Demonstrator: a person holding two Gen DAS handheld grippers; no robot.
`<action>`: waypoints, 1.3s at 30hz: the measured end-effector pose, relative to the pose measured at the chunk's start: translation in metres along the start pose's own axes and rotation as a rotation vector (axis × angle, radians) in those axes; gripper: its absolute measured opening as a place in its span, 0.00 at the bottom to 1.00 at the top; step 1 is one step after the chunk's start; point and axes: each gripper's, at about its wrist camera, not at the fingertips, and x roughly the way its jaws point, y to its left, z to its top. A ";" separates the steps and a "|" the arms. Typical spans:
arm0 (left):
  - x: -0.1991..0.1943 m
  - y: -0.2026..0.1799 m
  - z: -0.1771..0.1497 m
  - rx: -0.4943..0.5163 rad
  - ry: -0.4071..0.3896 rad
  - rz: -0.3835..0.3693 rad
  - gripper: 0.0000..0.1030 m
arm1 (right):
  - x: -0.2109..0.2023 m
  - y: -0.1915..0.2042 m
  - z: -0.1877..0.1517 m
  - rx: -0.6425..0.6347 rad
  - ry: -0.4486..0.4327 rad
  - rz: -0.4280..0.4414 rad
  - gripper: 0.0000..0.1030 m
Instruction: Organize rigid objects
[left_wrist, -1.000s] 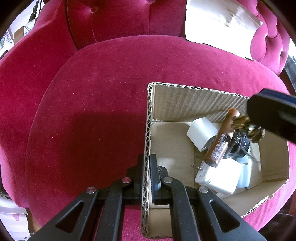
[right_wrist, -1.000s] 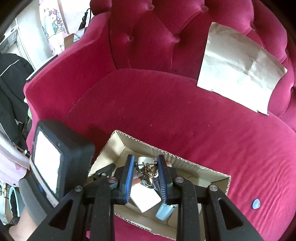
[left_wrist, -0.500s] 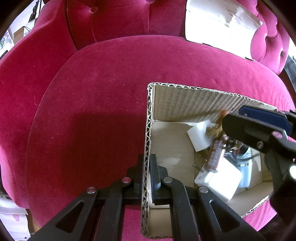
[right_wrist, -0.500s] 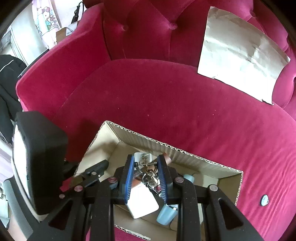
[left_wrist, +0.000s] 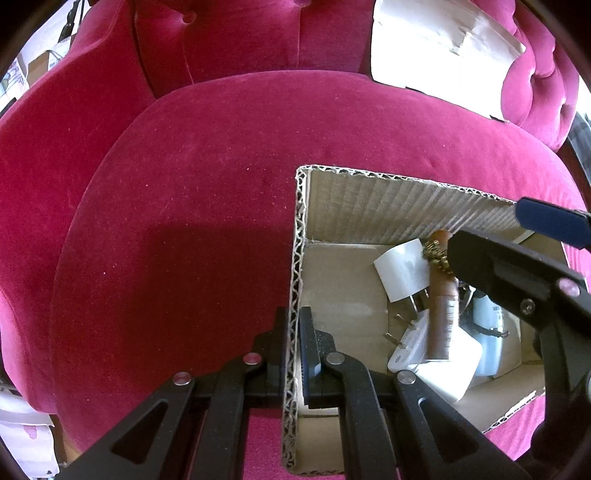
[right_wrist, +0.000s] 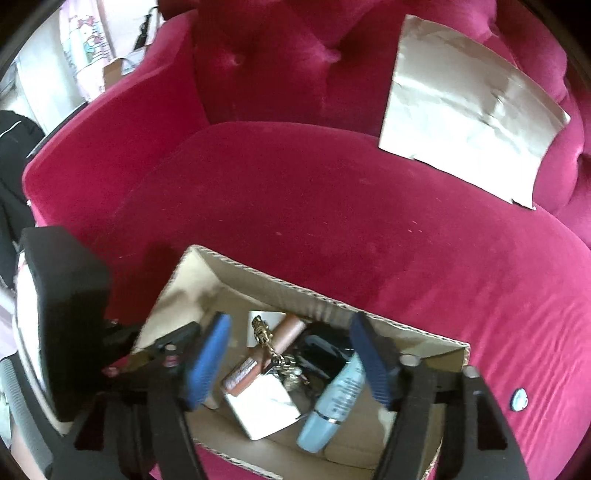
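With the left hand-held gripper (left_wrist: 294, 347) clamped on the cardboard box (left_wrist: 373, 192) wall, the right hand-held gripper (right_wrist: 290, 356) is opening, empty, over the keychain (right_wrist: 275, 354) lying among chargers and tubes below it; only a small button (right_wrist: 519, 398) remains outside on the sofa.

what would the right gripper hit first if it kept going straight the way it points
Probably the bunch of keys lying in the cardboard box, right between the opening fingers of the right gripper; depth is hard to judge.

one box (left_wrist: 301, 258), two white chargers (left_wrist: 402, 269), one keychain (right_wrist: 275, 354)
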 end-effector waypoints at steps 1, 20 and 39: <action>0.000 -0.001 0.000 -0.001 0.000 -0.001 0.05 | 0.001 -0.002 0.000 0.004 0.002 -0.009 0.83; 0.003 -0.008 0.003 0.007 -0.001 0.004 0.05 | -0.004 -0.014 -0.006 -0.005 0.015 -0.065 1.00; 0.002 0.002 0.001 0.012 -0.002 0.010 0.05 | -0.028 -0.059 -0.014 0.065 -0.013 -0.122 1.00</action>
